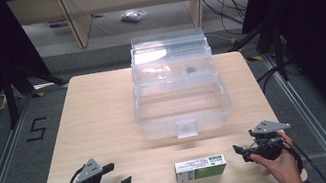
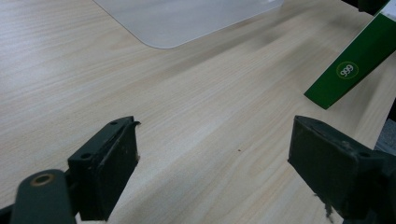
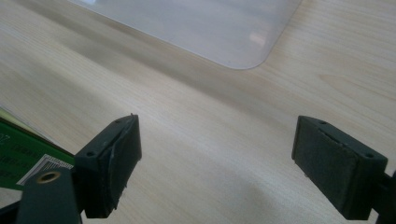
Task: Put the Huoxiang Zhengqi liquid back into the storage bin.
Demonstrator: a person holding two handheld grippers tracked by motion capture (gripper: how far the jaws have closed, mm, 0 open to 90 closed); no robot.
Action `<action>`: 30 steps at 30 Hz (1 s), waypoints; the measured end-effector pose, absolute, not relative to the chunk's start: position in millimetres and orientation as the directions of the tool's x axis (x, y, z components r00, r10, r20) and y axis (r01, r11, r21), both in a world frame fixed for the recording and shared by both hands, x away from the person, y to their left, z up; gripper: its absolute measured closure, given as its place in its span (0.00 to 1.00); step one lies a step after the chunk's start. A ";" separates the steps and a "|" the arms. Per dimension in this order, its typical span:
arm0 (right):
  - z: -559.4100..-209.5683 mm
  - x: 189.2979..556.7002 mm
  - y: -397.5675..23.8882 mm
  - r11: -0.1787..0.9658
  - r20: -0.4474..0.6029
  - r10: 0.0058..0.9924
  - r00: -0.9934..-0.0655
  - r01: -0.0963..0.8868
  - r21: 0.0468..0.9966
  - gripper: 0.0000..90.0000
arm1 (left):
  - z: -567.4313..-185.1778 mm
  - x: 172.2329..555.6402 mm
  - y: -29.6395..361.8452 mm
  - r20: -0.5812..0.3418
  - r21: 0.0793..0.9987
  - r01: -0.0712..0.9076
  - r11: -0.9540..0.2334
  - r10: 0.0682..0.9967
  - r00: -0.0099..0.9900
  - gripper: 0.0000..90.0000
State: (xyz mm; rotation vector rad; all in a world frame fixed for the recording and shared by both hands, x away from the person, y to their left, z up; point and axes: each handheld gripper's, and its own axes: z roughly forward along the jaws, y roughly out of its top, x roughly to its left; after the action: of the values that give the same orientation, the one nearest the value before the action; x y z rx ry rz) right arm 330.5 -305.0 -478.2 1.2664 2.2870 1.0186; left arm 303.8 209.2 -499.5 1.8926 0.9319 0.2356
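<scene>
Lying at the lower centre of the surface (image 1: 103, 112) between both spread, empty grippers, left (image 1: 115, 175) and right (image 1: 242, 151), the green box (image 1: 200, 168) looks light, stiff, best pinched across its long sides.

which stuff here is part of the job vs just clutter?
Likely in play:
green and white box
clear plastic bin, lid open
left gripper and right gripper, both open

Just lying about:
plastic bag on the floor
cables
</scene>
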 end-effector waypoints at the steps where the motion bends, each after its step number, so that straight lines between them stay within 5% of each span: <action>1: -477.8 330.0 -305.1 0.350 0.018 0.849 -0.529 0.586 0.731 0.19 | -499.6 303.8 209.1 -0.225 0.833 0.504 -0.230 0.692 0.686 0.17; 21: -434.1 327.9 -288.6 0.446 0.033 0.786 -0.617 0.603 0.661 0.21 | -499.4 303.3 210.2 -0.227 0.829 0.511 -0.226 0.699 0.678 0.17; 30: -412.0 326.8 -267.1 0.537 0.004 0.677 -0.736 0.498 0.681 0.21 | -500.1 303.9 210.2 -0.228 0.831 0.510 -0.224 0.698 0.679 0.17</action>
State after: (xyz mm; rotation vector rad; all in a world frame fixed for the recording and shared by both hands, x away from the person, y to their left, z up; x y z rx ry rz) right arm 326.8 -267.1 -412.0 0.9841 2.5162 0.9918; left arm 303.9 210.2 -500.1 1.8888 0.9456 0.2352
